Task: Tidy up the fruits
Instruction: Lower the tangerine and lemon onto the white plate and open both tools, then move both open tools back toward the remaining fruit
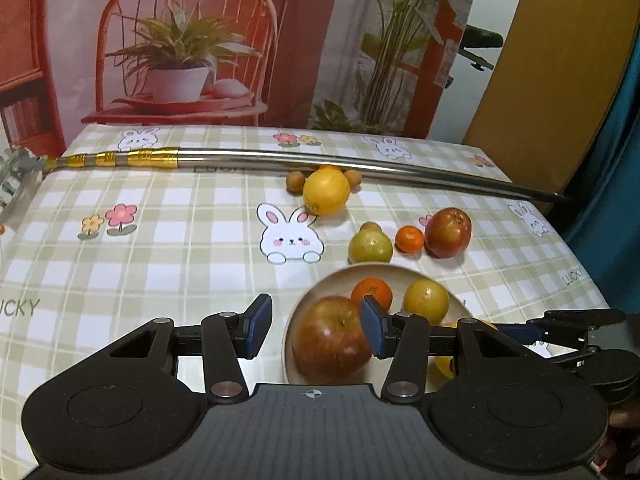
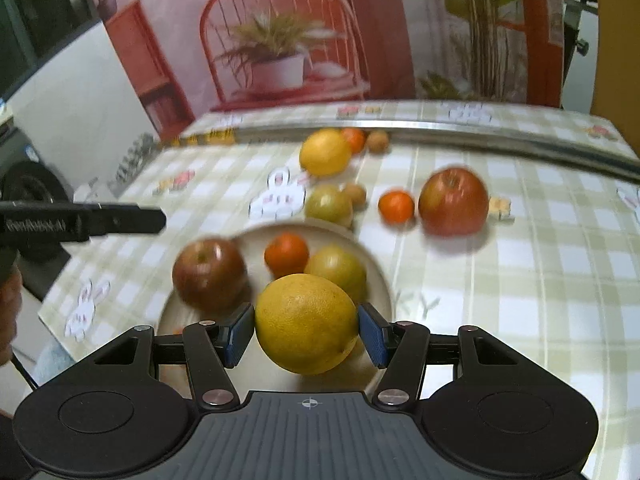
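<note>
A beige plate holds a red apple, a small orange and a yellow-green fruit. My right gripper is shut on a big yellow lemon over the plate's near side. My left gripper is open and empty above the plate's left edge. Loose on the cloth lie another lemon, a red apple, a small orange and a green-yellow fruit.
A long steel pole with gold tape lies across the table's far side. Small brown fruits sit next to the far lemon. The checked tablecloth drops off at the right edge. A printed backdrop stands behind.
</note>
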